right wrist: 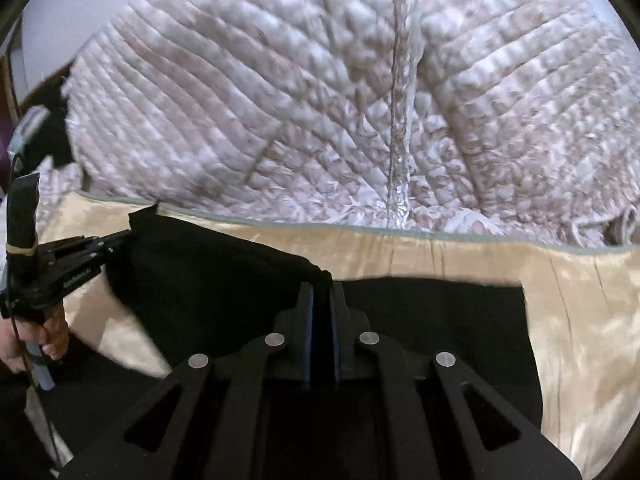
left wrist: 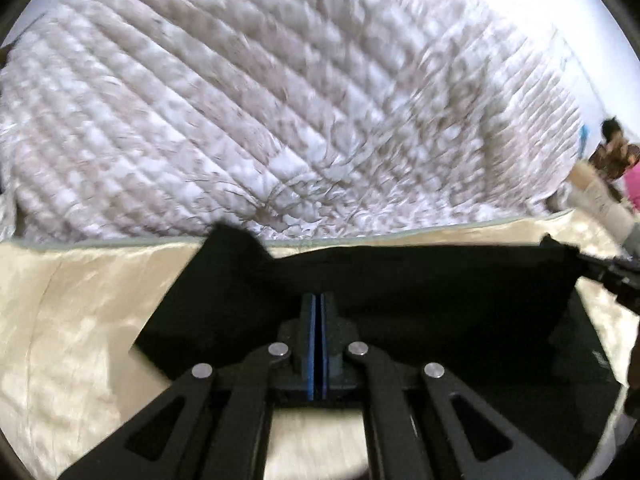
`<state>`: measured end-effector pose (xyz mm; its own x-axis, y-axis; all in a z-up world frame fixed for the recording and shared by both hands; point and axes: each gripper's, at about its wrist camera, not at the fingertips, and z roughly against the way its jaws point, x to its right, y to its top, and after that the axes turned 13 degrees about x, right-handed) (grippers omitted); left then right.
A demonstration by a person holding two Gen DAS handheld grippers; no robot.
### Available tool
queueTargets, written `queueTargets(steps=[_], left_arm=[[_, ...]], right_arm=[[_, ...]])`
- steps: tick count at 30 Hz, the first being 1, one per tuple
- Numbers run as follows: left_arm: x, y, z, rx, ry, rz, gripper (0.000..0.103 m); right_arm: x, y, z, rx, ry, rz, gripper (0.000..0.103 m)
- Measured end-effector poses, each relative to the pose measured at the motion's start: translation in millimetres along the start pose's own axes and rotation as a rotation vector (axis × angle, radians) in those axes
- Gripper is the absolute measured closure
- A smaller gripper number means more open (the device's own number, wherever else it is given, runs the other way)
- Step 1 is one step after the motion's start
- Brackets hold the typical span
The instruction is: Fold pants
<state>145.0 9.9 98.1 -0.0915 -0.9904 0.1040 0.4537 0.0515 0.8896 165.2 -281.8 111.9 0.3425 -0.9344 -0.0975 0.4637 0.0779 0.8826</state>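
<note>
The black pants point(left wrist: 420, 300) lay across a shiny cream sheet point(left wrist: 72, 320) on the bed, with a crumpled white-and-beige quilt point(left wrist: 280, 100) heaped just behind the sheet's grey-green edge. The frames were motion-blurred, most of all over the quilt.

In the left wrist view, the left claw point(left wrist: 319, 304) had its blue-lined fingers pressed together with only a thin dark line between them, and black cloth bunched up around and beyond their tips; it appeared to be clamped on the pants, with a peak of fabric raised just to the left of the fingers. At the right edge of that view, the right claw point(left wrist: 592, 266) met the far corner of the pants, and the cloth stretched between the two.

In the right wrist view, the right claw point(right wrist: 320, 300) showed a narrow dark gap between its pads, filled with black fabric, so it was closed on the pants as well. To its left the pants rose in a fold, and the left claw point(right wrist: 120, 240) pinched the upper corner of that fold, held by a hand point(right wrist: 44, 336) wrapped around its handle. The rest of the pants spread flat to the right over the sheet.
</note>
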Motion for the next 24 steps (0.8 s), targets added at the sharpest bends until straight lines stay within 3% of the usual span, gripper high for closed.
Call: queueTargets(steps=[5,12,14,17,18,19,20,21,22,24], left_arm=[[3,-36,73,0.001,-0.030,0.056,0.101],[8,-113,120,-0.140,-0.069,0.116,0.102],[6,-121,125,-0.164,-0.065,0.123,0.102],[0,-110,128,-0.137,-0.040,0.142,0.101],[-1,-105,127,-0.126,-0.038,0.150,0.098],[-2,-99,126,-0.120,-0.031,0.161,0.085],[-1,-95,122,-0.119,-0.025,0.160,0.074],[1,-93,119,-0.118,-0.024,0.153,0.052],[5,-90,114,-0.110,-0.026,0.141,0.045],[20,-85,99,-0.108,-0.012,0.072,0.045]], right_arm=[[-19,-42,76,0.016,0.018,-0.064,0.097],[-25,-137,130,-0.107,-0.017,-0.211,0.103],[-22,-164,132,-0.187,-0.045,-0.247,0.103],[-12,-178,135,-0.215,-0.075,-0.291,0.103],[-6,-176,138,-0.202,-0.075,-0.319,0.099],[0,-172,141,-0.175,-0.077,-0.348,0.094],[4,-169,144,-0.153,-0.086,-0.359,0.080],[8,-165,146,-0.131,-0.100,-0.368,0.061],[15,-160,145,-0.110,-0.113,-0.386,0.053],[25,-157,139,-0.106,-0.127,-0.427,0.049]])
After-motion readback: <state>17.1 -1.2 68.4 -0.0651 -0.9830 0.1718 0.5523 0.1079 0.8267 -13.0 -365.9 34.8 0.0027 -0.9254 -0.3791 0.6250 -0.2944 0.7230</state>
